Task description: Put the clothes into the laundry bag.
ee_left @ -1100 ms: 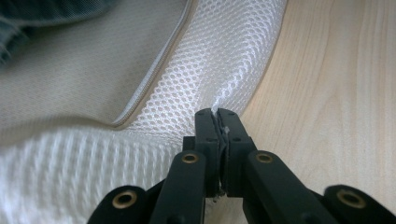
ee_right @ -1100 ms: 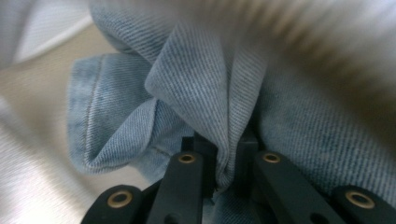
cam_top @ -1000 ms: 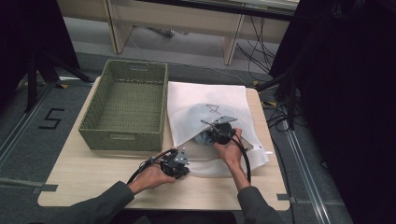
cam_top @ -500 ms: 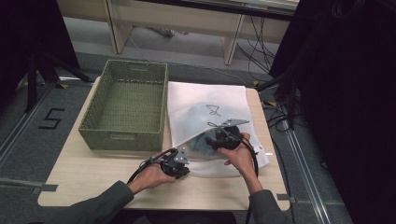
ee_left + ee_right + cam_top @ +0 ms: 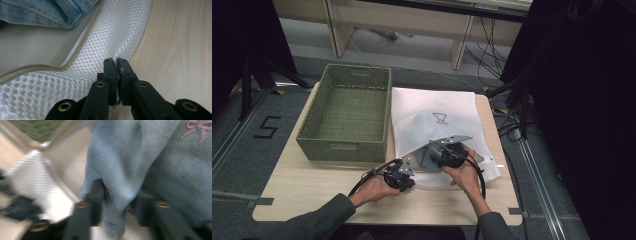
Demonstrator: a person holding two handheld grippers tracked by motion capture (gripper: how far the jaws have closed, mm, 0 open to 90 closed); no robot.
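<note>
Two grippers at table's near edge. Left gripper (image 5: 116, 62) pinched tight on one white mesh bag (image 5: 432, 107), near edge. Right gripper (image 5: 117, 195) clamps one blue garment (image 5: 150, 165) at bag mouth. One green basket (image 5: 346, 114) far left.

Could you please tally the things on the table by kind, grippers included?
Baskets: 1, the green basket
Mesh bags: 1, the white mesh bag
Garments: 1 that I can tell, blue denim at the bag's opening
Grippers: 2, the left gripper and the right gripper
Total: 5
</note>
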